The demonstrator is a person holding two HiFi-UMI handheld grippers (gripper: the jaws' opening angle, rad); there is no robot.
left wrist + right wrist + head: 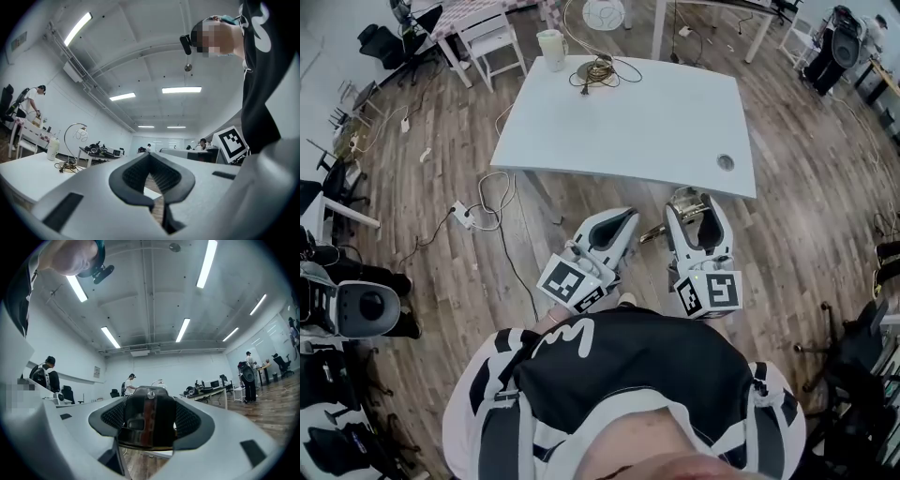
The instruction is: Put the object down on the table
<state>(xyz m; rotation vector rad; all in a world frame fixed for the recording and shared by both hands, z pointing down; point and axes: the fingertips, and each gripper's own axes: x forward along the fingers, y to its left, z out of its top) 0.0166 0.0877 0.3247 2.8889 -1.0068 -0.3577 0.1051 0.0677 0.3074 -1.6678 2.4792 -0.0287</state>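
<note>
Right gripper (697, 214), jaws clamped on a dark object (149, 420), holds it above the floor just short of the near edge of the table (675, 131), which lies straight ahead; left gripper (614, 228), closed and empty, alongside.

There are two grippers, the left gripper (622, 219) and the right gripper (694, 201). One dark object (149, 420) sits in the right one. There is one white table (675, 122), and on it one jug (551, 49) and one desk lamp (598, 67). Beyond the table stands one white chair (492, 42).
</note>
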